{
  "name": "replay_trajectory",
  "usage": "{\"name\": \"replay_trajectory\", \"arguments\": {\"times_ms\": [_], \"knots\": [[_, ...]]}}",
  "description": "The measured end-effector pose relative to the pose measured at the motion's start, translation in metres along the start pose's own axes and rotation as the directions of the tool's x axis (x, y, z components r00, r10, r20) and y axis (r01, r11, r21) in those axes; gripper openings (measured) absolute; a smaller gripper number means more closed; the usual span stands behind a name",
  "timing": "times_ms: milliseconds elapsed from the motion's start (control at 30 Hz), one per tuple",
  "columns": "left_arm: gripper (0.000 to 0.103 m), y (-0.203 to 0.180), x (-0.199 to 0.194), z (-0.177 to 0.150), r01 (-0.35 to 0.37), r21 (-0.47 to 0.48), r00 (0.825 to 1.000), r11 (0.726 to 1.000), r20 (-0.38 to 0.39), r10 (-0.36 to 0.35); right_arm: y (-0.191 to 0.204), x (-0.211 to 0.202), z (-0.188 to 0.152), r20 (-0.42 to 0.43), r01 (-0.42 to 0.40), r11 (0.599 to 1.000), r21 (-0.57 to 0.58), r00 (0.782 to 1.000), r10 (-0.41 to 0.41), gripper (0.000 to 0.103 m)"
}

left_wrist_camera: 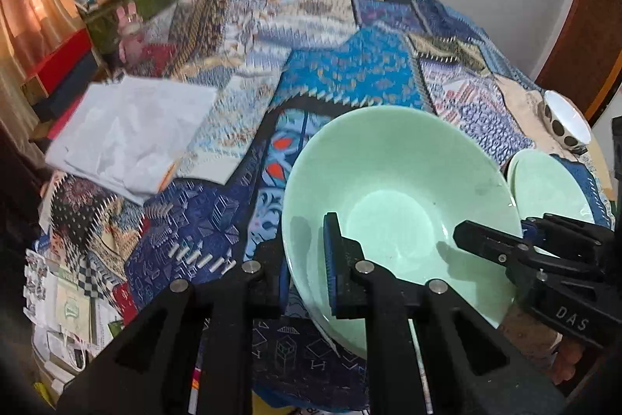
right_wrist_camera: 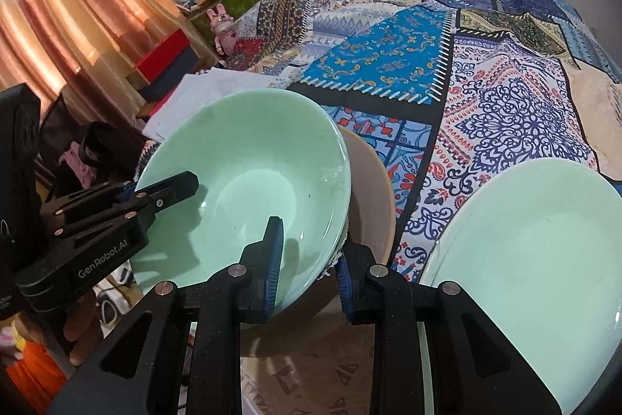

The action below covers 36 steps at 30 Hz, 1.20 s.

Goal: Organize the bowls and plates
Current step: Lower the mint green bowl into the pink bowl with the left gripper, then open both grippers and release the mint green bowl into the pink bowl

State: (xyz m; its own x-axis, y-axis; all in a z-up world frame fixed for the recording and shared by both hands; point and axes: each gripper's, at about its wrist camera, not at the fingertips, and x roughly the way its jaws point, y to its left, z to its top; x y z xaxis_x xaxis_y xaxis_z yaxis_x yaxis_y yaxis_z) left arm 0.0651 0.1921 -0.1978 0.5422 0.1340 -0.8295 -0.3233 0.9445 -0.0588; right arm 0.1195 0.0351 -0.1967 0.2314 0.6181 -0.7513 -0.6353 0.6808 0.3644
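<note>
The large mint-green bowl (left_wrist_camera: 396, 205) is lifted and tilted above the patchwork cloth (left_wrist_camera: 350, 80) of the table, and both grippers hold it. The left gripper (left_wrist_camera: 307, 275) is clamped on the near-left rim — one blue-padded finger inside the bowl, the other outside. The right gripper (right_wrist_camera: 307, 271) grips the opposite rim in the same way, one finger (right_wrist_camera: 272, 259) inside the bowl and one under its wall. Just behind this bowl, in the right wrist view, a beige bowl (right_wrist_camera: 373, 197) sits on the table. To the right lies a mint-green plate (right_wrist_camera: 536, 259). A small white bowl with dark spots (left_wrist_camera: 567, 123) stands farther off — near the right edge of the table. A white folded paper (left_wrist_camera: 132, 131) lies on the left.
</note>
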Motion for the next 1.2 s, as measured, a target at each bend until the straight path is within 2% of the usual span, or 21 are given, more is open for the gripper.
{"name": "replay_trajectory", "arguments": {"times_ms": [67,433,567,667,767,867,1067,1200], "knots": [[0.014,0.004,0.010,-0.001,0.026,-0.028,0.999,0.999,-0.041,-0.027,-0.001,-0.002,0.000,0.017,0.013,1.000,-0.006,1.000,-0.012,0.023],[0.018,-0.003,0.014,-0.006,0.014,-0.006,0.999,1.000,-0.043,-0.014,-0.002,-0.007,0.001,0.011,0.016,1.000,-0.017,1.000,-0.016,0.026],[0.018,-0.003,0.011,-0.006,0.014,0.005,0.999,1.000,-0.043,-0.013,-0.005,-0.016,0.000,0.043,0.052,0.998,-0.019,0.998,-0.051,0.031],[0.020,-0.005,0.005,-0.006,0.002,0.012,0.999,1.000,-0.032,-0.002,-0.010,-0.022,0.001,0.042,0.018,1.000,-0.001,0.999,-0.018,0.032],[0.025,-0.007,-0.005,-0.004,-0.001,0.014,1.000,1.000,-0.010,0.001,-0.012,-0.027,0.000,0.046,0.019,1.000,0.001,0.999,-0.019,0.033],[0.031,-0.010,-0.018,0.000,-0.001,0.019,1.000,1.000,0.021,0.000,-0.012,-0.037,-0.001,0.077,0.043,0.999,-0.009,0.996,-0.042,0.041],[0.049,-0.025,-0.043,0.009,0.019,0.025,0.997,1.000,0.079,-0.021,-0.027,-0.066,-0.001,0.135,0.087,0.996,0.000,0.987,-0.086,0.044],[0.064,-0.048,-0.059,0.016,0.039,0.061,0.991,0.997,0.124,-0.047,-0.050,-0.097,-0.002,0.192,0.161,0.987,0.019,0.968,-0.161,0.054]]}}
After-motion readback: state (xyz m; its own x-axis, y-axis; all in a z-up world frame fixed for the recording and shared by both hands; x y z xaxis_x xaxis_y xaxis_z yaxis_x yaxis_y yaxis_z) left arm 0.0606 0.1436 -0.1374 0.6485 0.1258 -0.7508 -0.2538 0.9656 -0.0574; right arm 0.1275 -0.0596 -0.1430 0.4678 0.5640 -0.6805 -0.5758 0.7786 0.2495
